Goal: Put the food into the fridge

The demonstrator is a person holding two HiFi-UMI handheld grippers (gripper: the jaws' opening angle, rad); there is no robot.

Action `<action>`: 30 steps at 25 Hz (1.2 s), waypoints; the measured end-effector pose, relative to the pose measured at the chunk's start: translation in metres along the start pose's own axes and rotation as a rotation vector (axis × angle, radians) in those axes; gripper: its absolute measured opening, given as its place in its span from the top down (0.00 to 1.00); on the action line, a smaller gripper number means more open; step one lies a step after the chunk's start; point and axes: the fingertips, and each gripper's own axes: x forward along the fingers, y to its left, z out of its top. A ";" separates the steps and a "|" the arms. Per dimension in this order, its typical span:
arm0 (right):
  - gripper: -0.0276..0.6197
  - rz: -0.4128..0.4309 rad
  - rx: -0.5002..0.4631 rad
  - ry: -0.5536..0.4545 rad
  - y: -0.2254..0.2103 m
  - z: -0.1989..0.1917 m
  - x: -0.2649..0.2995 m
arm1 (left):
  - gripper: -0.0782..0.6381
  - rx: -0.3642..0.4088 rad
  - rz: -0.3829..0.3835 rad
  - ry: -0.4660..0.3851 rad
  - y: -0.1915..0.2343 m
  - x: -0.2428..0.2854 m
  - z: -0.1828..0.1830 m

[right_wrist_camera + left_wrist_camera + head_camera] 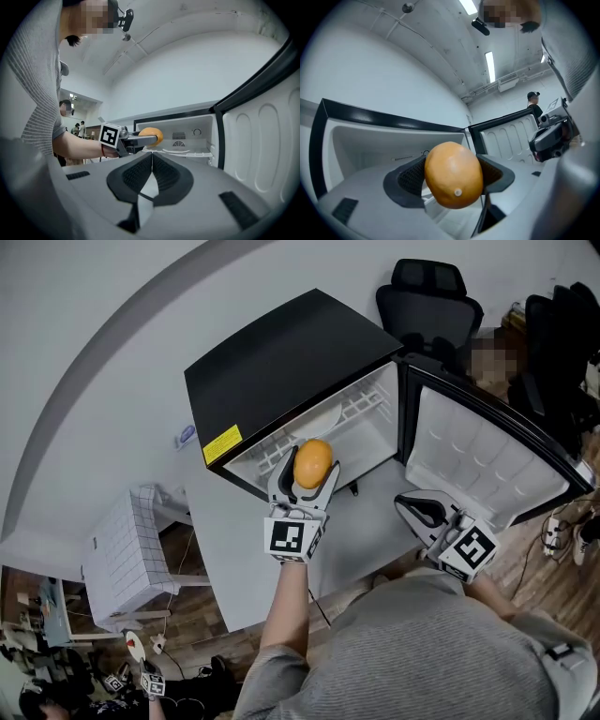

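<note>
An orange fruit [312, 463] sits gripped between the pads of my left gripper [305, 476], held at the mouth of the small black fridge [281, 371], whose door [487, 460] stands swung wide to the right. In the left gripper view the orange [453, 175] fills the gap between both pads, with the white fridge interior [370, 145] behind it. My right gripper [419, 512] hangs lower right, in front of the door, jaws pressed together and holding nothing. From the right gripper view, the right gripper [151, 174] points at the fridge, with the orange [151, 136] and left gripper [140, 139] ahead.
The fridge stands on a white table [356, 531]. A white wire shelf [366, 413] crosses the fridge interior. Black office chairs [429, 298] stand behind the fridge. A white checked box [127, 554] sits left of the table. People stand far off at the room's left [79, 127].
</note>
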 end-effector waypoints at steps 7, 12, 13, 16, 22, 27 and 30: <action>0.94 -0.004 0.003 0.006 -0.003 -0.002 0.006 | 0.41 0.059 -0.011 0.069 0.020 0.033 -0.013; 0.94 -0.019 0.006 0.011 -0.006 -0.003 0.008 | 0.41 0.055 -0.011 0.108 0.032 0.052 -0.024; 0.94 -0.023 0.007 0.012 -0.007 -0.004 0.007 | 0.41 0.053 -0.009 0.112 0.034 0.055 -0.026; 0.94 -0.034 0.011 0.016 -0.011 -0.005 0.007 | 0.41 0.049 0.003 0.114 0.039 0.060 -0.028; 0.94 -0.026 0.014 0.022 -0.011 -0.007 0.011 | 0.41 0.052 0.049 0.119 0.056 0.077 -0.030; 0.94 -0.016 0.018 0.025 -0.007 -0.010 0.012 | 0.41 0.054 0.088 0.156 0.069 0.097 -0.037; 0.94 -0.011 0.020 0.035 -0.006 -0.011 0.013 | 0.41 0.061 0.110 0.205 0.075 0.108 -0.044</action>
